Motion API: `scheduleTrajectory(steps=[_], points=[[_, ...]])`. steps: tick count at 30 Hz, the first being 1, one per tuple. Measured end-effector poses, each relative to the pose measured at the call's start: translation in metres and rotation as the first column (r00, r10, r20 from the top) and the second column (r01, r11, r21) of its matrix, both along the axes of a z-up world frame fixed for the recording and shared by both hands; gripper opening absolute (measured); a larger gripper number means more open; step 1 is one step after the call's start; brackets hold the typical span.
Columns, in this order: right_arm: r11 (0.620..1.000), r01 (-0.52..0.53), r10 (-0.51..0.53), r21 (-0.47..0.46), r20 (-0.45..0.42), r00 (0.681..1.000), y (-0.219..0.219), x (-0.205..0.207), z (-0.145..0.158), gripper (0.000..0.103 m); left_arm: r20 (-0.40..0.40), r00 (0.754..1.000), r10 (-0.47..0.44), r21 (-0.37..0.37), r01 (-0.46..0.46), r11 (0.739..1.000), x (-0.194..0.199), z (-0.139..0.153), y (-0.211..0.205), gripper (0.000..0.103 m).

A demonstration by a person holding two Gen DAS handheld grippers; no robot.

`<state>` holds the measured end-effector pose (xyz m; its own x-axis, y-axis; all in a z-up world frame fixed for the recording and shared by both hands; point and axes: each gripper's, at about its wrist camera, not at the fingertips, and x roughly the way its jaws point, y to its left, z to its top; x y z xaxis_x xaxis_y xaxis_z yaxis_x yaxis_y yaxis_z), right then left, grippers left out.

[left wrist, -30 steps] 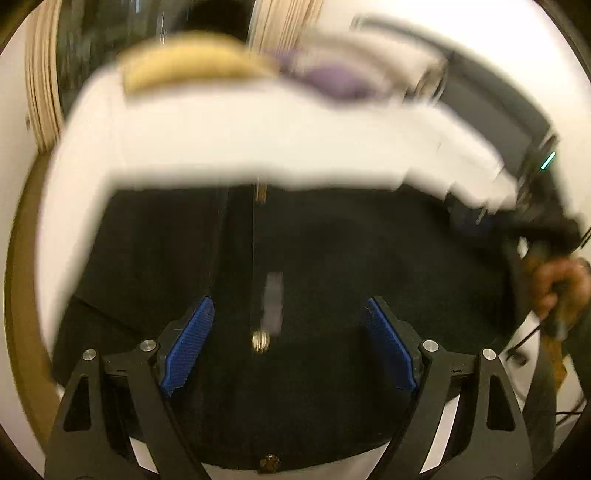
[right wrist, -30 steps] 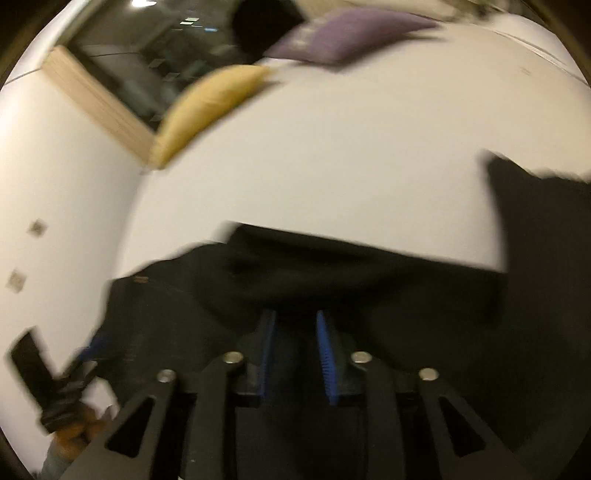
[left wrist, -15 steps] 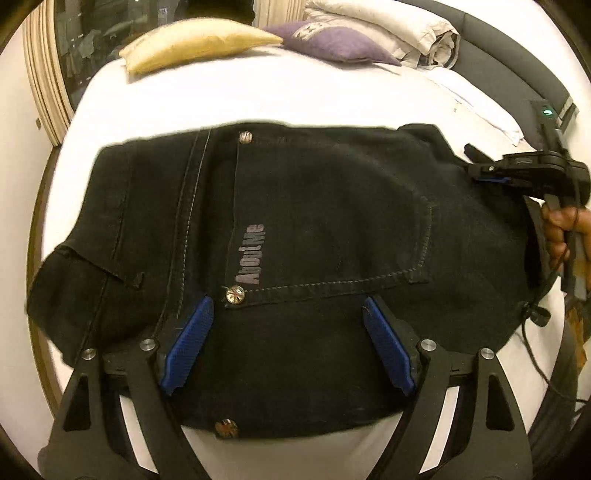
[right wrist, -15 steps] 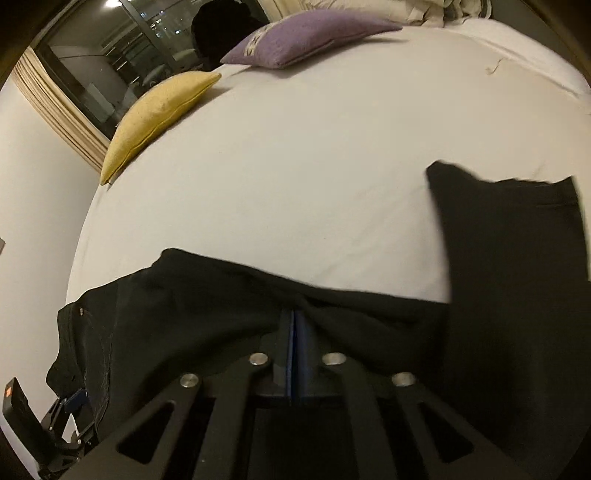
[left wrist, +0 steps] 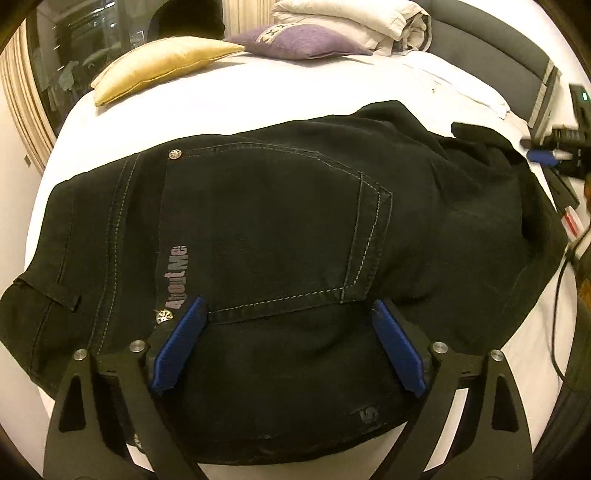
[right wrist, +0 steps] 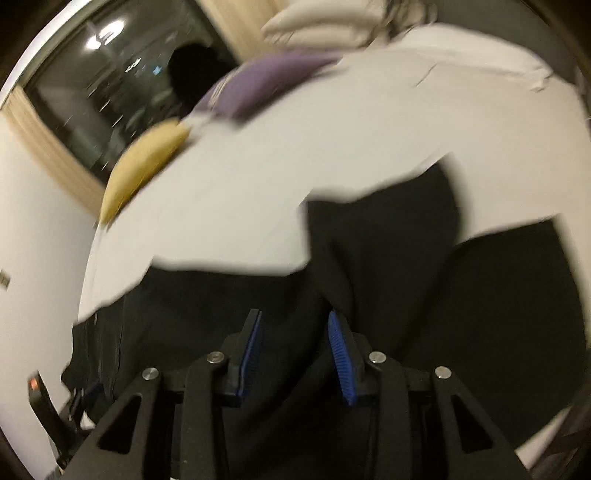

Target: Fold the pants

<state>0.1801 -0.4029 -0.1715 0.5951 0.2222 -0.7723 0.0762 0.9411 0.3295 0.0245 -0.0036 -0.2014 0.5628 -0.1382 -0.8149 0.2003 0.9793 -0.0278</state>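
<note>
Since half a second back: left gripper (left wrist: 288,347) jaws opened wider, right gripper (right wrist: 295,350) jaws parted from a near-closed pinch, and the view from the right side swung toward the pant legs.

Left wrist view:
- Black pants (left wrist: 280,229) spread across a white bed (left wrist: 258,92), waistband end toward the left of the picture, back pocket (left wrist: 273,221) facing up.
- Grey lettering along the left pocket edge, 2 metal studs at its corners.
- 2 blue pads (left wrist: 177,347) wide apart, poised over the cloth below the pocket's lower seam; nothing pinched between them, contact with the cloth not clear.
- Legs bunched and folded over toward the right of the picture, reaching the bed's edge.
- Yellow pillow (left wrist: 159,66) and purple pillow (left wrist: 299,40) at the far side, with a rolled white duvet (left wrist: 354,22) behind the purple one.
- Grey headboard (left wrist: 491,48) along the far right.
- Other gripper visible at the right edge, blurred, with a bit of a hand below it.

Right wrist view:
- Heavily motion-blurred.
- Blue pads (right wrist: 338,350) roughly half apart, black cloth of the pants (right wrist: 388,280) beneath and between them; no sign of the pads pressing on it.
- 2 dark leg sections running up toward the far right across the white sheet (right wrist: 332,147).
- Yellow pillow (right wrist: 144,166) and purple pillow (right wrist: 266,81) far off by a dark window (right wrist: 110,92).
- Other gripper partly in view at the lower left edge, an orange light on it.
</note>
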Motion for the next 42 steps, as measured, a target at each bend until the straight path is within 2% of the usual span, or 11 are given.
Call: scheduleTrajectory(steps=[1, 8, 14, 22, 24, 25, 26, 29, 33, 37, 42], points=[[0.999, 0.014, -0.014, -0.044, 0.007, 1.000, -0.003, 0.005, 0.006, 0.051, 0.003, 1.000, -0.002, 0.006, 0.002, 1.000, -0.001, -0.001, -0.002, 0.094], [0.963, -0.123, 0.117, -0.240, -0.042, 0.992, 0.058, 0.069, 0.023, 0.061, 0.008, 1.000, -0.008, 0.003, 0.008, 1.000, 0.006, -0.004, -0.003, 0.097], [0.903, -0.189, 0.127, -0.385, -0.180, 0.975, 0.079, 0.096, -0.011, 0.061, 0.015, 1.000, -0.010, -0.004, 0.010, 1.000, 0.003, -0.005, -0.001, 0.097], [0.856, -0.240, 0.090, -0.457, -0.327, 0.941, 0.076, 0.116, -0.048, 0.060, 0.019, 1.000, -0.012, -0.011, 0.013, 1.000, 0.003, -0.004, 0.000, 0.099], [0.852, -0.252, 0.097, -0.460, -0.335, 0.937, 0.074, 0.118, -0.051, 0.054, 0.019, 1.000, -0.012, -0.010, 0.012, 1.000, 0.003, -0.004, 0.000, 0.099], [0.848, -0.256, 0.097, -0.465, -0.339, 0.936, 0.072, 0.118, -0.052, 0.043, 0.019, 1.000, -0.012, -0.011, 0.012, 1.000, 0.002, -0.004, 0.000, 0.099], [0.849, -0.259, 0.099, -0.461, -0.343, 0.934, 0.071, 0.119, -0.050, 0.030, 0.019, 1.000, -0.012, -0.012, 0.012, 1.000, 0.002, -0.004, 0.001, 0.099], [0.854, -0.248, 0.089, -0.457, -0.342, 0.936, 0.065, 0.121, -0.045, 0.010, 0.019, 1.000, -0.012, -0.011, 0.012, 1.000, 0.002, -0.004, 0.001, 0.099], [0.908, -0.191, 0.084, -0.374, -0.285, 0.955, 0.047, 0.113, -0.031, 0.006, 0.018, 1.000, -0.011, -0.010, 0.011, 1.000, 0.002, -0.003, 0.001, 0.099], [0.981, -0.060, 0.039, -0.183, -0.119, 0.992, 0.006, 0.083, 0.008, 0.005, 0.017, 1.000, -0.010, -0.005, 0.010, 1.000, 0.002, -0.003, 0.000, 0.099], [0.992, 0.118, -0.120, 0.049, 0.043, 0.992, -0.068, 0.016, 0.035, 0.004, 0.017, 1.000, 0.000, 0.007, 0.000, 1.000, 0.002, -0.003, -0.001, 0.099]])
